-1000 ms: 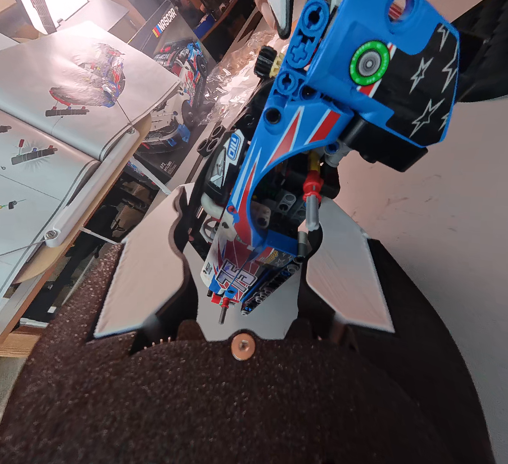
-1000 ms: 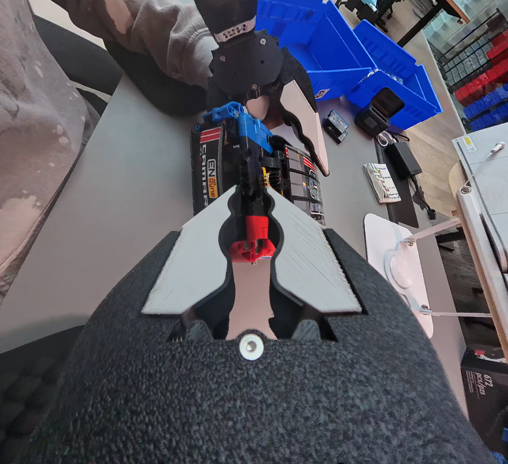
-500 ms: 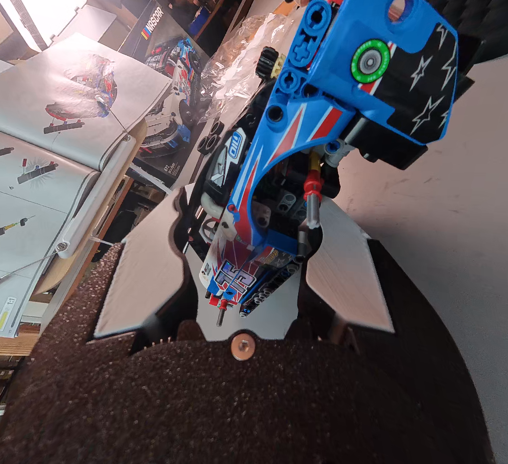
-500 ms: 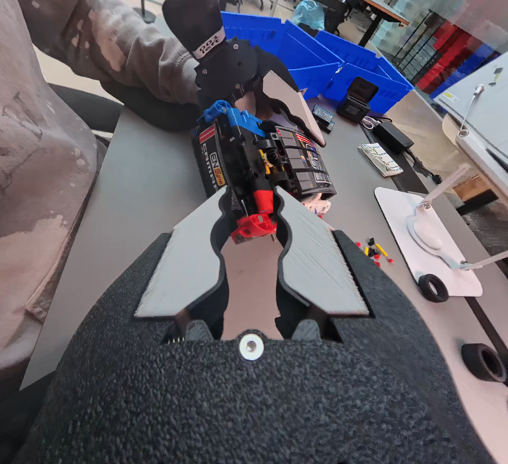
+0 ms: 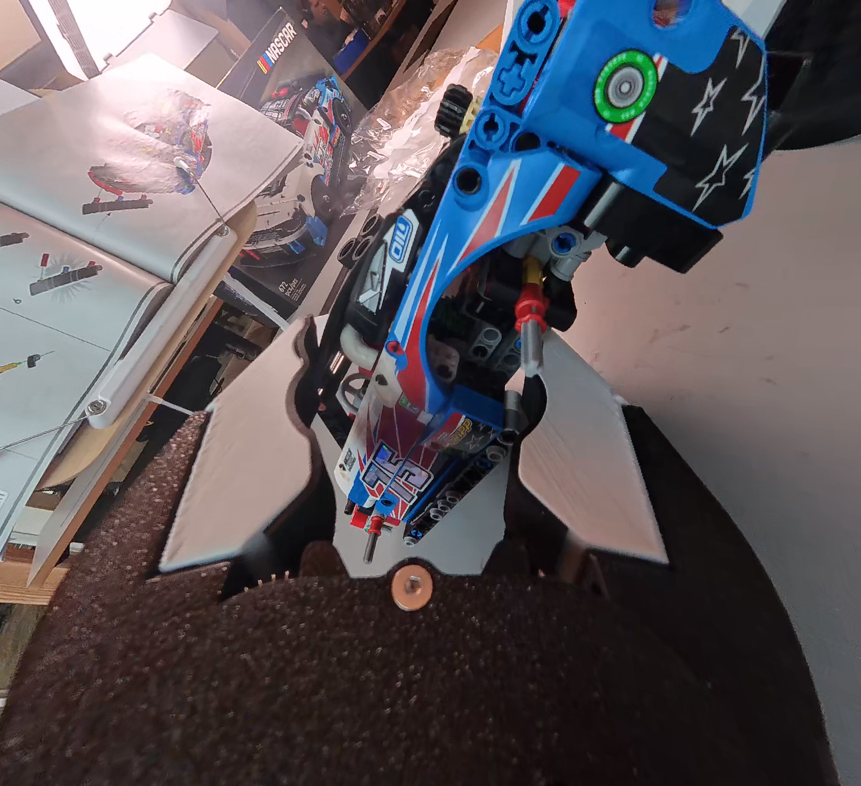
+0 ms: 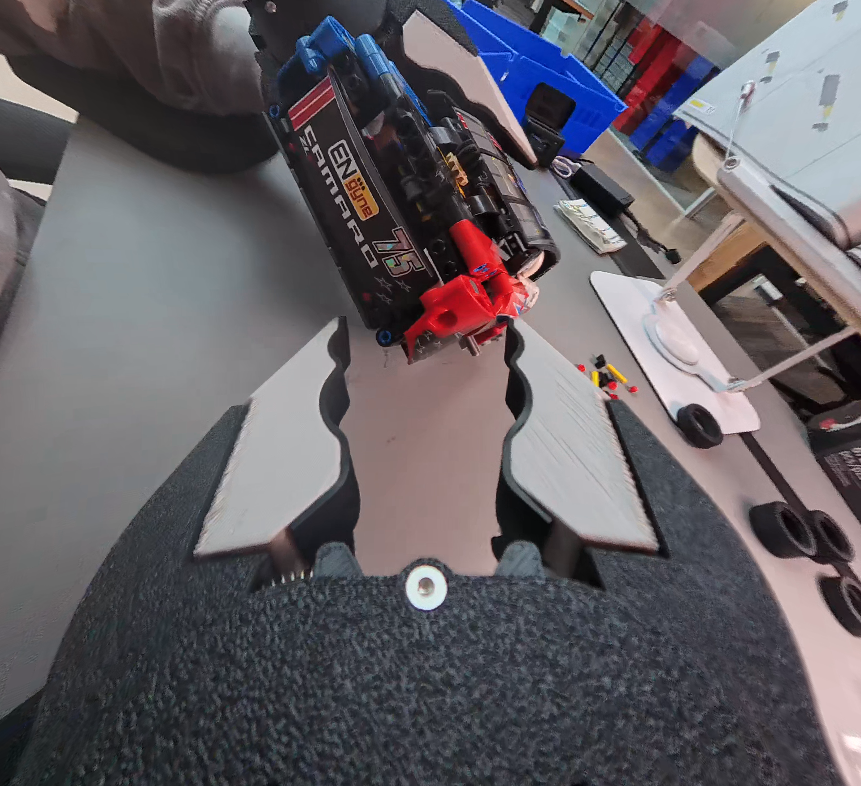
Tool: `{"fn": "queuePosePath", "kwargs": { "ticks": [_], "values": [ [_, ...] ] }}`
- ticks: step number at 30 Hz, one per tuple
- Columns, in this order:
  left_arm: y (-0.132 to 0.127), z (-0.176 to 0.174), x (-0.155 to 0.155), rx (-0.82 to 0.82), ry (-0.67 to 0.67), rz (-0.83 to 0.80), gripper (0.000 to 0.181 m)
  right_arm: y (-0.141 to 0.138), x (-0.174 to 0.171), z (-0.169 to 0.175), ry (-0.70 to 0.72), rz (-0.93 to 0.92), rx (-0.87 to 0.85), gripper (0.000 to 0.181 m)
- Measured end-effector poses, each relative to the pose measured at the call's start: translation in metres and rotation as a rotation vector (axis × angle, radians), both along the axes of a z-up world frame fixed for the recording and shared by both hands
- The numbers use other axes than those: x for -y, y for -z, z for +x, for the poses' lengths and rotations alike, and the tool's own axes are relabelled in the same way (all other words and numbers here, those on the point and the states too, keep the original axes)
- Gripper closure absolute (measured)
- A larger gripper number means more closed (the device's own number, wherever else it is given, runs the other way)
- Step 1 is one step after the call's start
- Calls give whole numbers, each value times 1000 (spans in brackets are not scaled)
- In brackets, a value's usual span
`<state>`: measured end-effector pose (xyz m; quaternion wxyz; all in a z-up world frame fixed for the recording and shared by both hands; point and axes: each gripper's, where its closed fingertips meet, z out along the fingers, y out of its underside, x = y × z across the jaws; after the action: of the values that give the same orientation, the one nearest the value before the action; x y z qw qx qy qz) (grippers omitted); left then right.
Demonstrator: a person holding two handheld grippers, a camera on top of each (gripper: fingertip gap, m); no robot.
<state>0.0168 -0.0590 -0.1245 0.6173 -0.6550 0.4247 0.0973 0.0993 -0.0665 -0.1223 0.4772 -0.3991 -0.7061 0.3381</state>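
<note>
Left claw clamps the blue-red-black car tilted above the counter, right claw gaping empty just short of its red nose, loose tyres at three o'clock.

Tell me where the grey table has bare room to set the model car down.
Bare: the grey table left of the model car, up to the sleeve. Crowded: right side, with small loose pieces, white stand base and black tyres.

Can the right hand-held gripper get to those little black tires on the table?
Probably yes. The right hand-held gripper is open and empty, and the black tires lie loose on the table to its right, nothing covering them.
</note>
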Motion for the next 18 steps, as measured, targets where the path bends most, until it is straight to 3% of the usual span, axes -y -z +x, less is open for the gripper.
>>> {"fn": "queuePosePath", "kwargs": {
  "ticks": [1, 11, 13, 18],
  "values": [
    [-1, -1, 1, 10, 1, -1, 94, -2, -2, -2, 7, 20, -10, 120],
    [-11, -7, 3, 113, 3, -3, 93, -26, -2, -3, 14, 47, -110, 141],
    [-15, -10, 3, 153, 1, -6, 93, -33, 0, -2, 3, 27, -140, 156],
    [-15, -11, 4, 195, 11, -29, 94, -43, 7, -4, -25, -21, -192, 163]
  ]
}}
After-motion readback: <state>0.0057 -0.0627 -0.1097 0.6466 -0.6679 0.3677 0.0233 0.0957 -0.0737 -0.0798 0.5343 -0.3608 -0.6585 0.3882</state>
